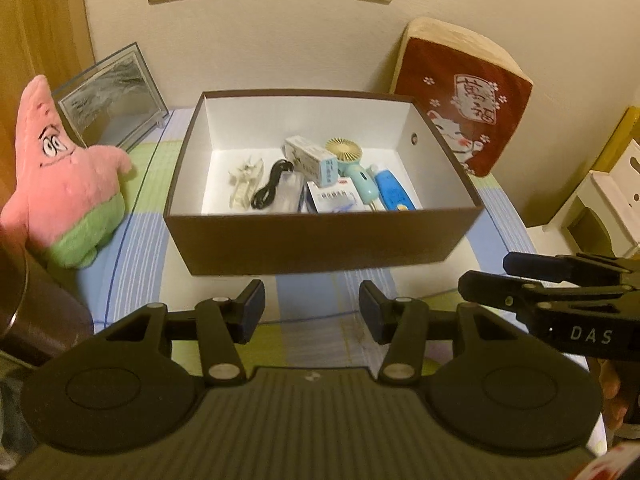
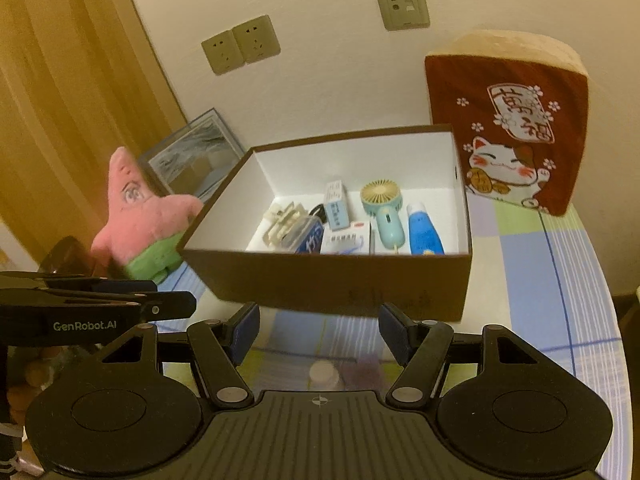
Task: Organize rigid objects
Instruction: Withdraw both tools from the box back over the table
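Both the left gripper (image 1: pixel 312 306) and right gripper (image 2: pixel 318 330) are hovering half-open, empty; ahead of the fingers, the stiff, light cardboard box (image 1: pixel 320 240) is probably inviting a side-wall grasp.

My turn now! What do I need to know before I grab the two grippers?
Left gripper: open, holding nothing.
Right gripper: open, holding nothing.
Both hover in front of the brown box, not touching it.
Done: a small fan, a blue bottle, a black cable and little cartons lie in the box.
Left: nothing loose shows on the striped cloth. Maybe finished.
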`<state>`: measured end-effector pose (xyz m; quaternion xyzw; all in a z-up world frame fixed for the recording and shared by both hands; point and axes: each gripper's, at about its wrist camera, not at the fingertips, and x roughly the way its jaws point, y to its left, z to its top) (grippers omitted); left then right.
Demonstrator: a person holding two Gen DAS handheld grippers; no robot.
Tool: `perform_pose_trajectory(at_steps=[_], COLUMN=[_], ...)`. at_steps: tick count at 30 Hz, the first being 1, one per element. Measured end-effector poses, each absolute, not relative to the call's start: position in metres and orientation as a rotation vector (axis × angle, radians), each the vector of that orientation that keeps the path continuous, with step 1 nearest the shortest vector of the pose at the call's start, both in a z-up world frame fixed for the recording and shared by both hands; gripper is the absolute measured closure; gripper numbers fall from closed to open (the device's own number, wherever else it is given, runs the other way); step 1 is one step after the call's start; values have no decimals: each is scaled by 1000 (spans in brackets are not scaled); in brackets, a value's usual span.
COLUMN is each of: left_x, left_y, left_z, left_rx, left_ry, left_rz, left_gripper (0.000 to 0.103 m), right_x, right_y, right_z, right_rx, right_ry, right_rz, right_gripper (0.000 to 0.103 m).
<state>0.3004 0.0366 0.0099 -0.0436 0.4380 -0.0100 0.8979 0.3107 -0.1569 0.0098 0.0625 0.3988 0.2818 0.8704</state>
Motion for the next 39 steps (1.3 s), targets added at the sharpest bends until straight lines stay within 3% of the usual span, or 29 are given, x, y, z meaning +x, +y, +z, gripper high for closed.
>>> perform_pose_trajectory(at_steps=[39], left_x=[229], left_y=[-7], left_z=[-47], left_rx=[-84], left_ry=[1040], left_rz=[-18], left_gripper=[54], right_x=[239], right_y=[-197], right_z=[-45], right_rx=[61], right_ry=[983], right_rz=[568], right_gripper=[37])
